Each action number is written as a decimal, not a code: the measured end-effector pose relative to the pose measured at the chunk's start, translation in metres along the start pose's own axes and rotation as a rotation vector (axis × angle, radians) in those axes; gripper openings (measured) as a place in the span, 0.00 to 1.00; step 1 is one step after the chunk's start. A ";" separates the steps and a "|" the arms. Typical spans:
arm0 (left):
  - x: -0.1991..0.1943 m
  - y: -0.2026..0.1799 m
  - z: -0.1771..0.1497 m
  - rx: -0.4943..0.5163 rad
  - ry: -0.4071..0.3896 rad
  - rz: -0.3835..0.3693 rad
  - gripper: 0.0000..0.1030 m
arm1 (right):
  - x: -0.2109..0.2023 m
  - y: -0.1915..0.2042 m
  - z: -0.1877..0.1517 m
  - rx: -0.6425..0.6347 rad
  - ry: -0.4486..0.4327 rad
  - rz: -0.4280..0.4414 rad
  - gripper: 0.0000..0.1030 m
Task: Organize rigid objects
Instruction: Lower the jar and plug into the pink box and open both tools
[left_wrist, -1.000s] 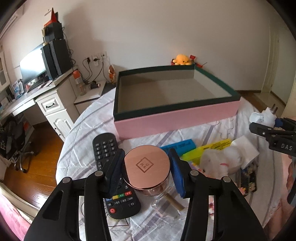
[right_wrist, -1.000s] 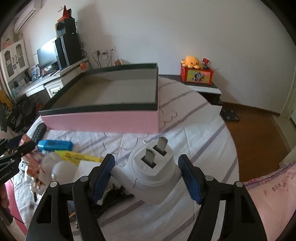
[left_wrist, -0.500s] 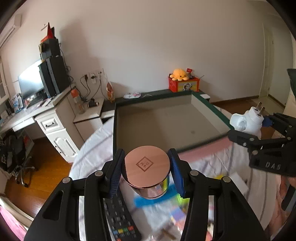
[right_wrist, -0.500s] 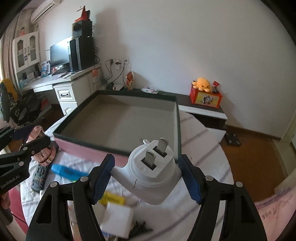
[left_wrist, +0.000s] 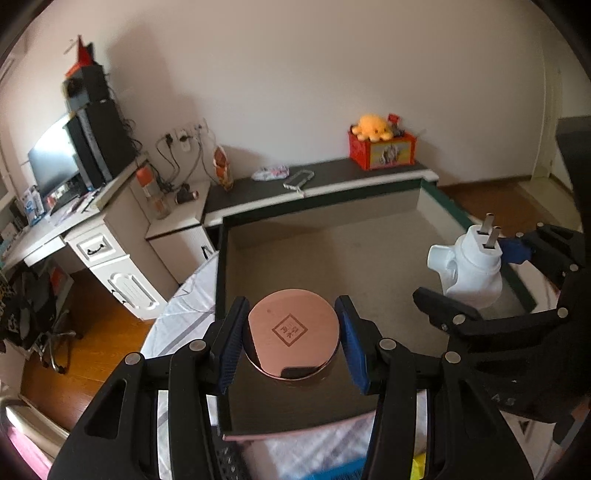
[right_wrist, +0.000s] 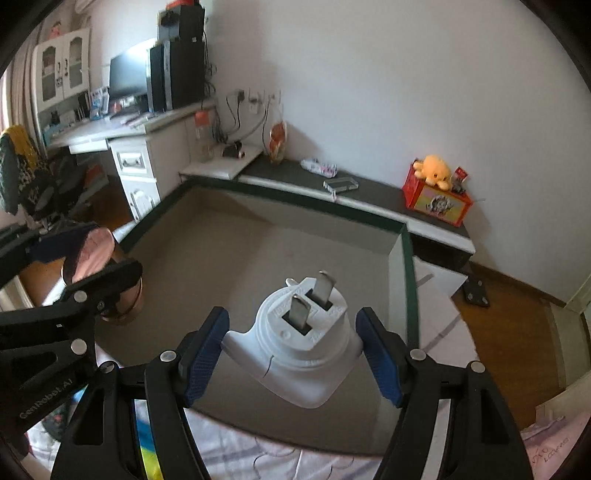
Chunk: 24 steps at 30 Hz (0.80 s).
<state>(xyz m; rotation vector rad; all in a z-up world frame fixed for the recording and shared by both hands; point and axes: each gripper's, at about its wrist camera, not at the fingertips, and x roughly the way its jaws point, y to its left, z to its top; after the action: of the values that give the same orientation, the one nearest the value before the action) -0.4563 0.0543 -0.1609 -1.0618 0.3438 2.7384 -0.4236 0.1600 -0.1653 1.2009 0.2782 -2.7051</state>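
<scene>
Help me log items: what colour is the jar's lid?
Rose-gold lid, with a square stamp; left wrist view shows it best.

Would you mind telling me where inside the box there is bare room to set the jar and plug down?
The box floor shows bare throughout: open grey bottom runs between the left wall and the far wall, and on to the right wall. The left claw holds the jar over the near-left part; the right claw holds the plug over the near-right. It is crowded only between the two claws.
</scene>
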 end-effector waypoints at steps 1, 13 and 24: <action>0.007 0.000 0.000 -0.004 0.016 -0.001 0.47 | 0.004 0.000 -0.001 0.001 0.006 0.002 0.71; 0.034 0.001 -0.008 -0.019 0.094 0.025 0.58 | 0.032 -0.006 -0.010 0.032 0.080 0.024 0.71; -0.076 0.033 -0.025 -0.134 -0.119 0.052 1.00 | -0.069 -0.025 -0.018 0.121 -0.135 -0.014 0.91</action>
<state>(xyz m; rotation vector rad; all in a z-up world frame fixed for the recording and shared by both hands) -0.3931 0.0093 -0.1220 -0.9264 0.1742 2.8904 -0.3709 0.1941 -0.1227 1.0425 0.1059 -2.8348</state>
